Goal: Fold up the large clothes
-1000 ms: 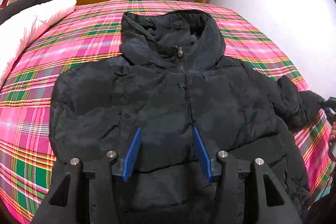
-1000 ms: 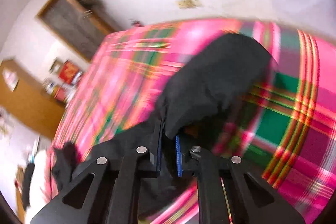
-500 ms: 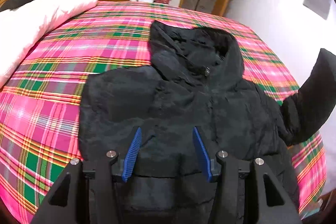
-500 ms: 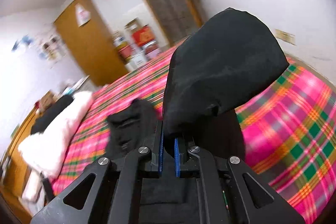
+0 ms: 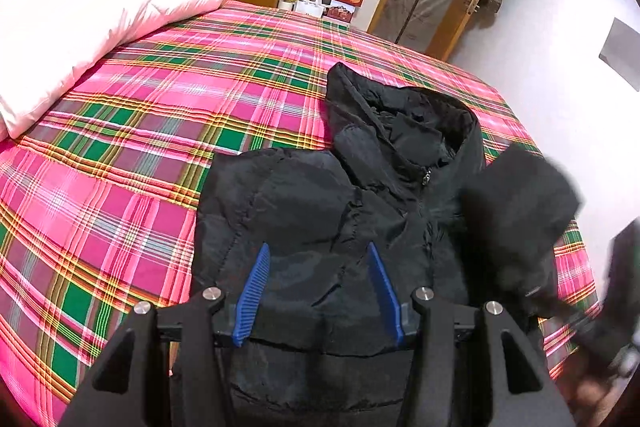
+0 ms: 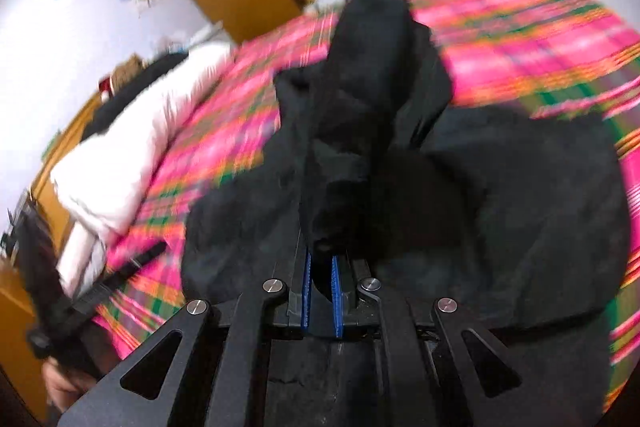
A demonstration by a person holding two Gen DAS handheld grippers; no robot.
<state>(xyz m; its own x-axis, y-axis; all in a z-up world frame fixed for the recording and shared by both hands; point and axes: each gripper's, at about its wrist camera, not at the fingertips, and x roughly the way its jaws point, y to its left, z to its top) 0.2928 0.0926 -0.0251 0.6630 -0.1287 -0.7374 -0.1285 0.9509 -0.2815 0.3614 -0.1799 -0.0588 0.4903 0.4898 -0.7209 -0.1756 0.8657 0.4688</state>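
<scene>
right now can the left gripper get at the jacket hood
Probably yes. The left gripper hovers open over the jacket front, and the hood lies flat on the bed straight ahead with nothing on it. The sleeve carried by the right gripper is swinging in beside the hood and may soon crowd it.

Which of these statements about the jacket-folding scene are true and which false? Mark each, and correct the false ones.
1. The right gripper is shut on the jacket's sleeve. True.
2. The left gripper grips the hood. False: it is open and holds nothing, over the jacket front.
3. The jacket lies on a plaid bedspread. True.
4. The duvet covers the jacket. False: it lies apart, at the bed's far left.
5. The jacket is red. False: it is black.
</scene>
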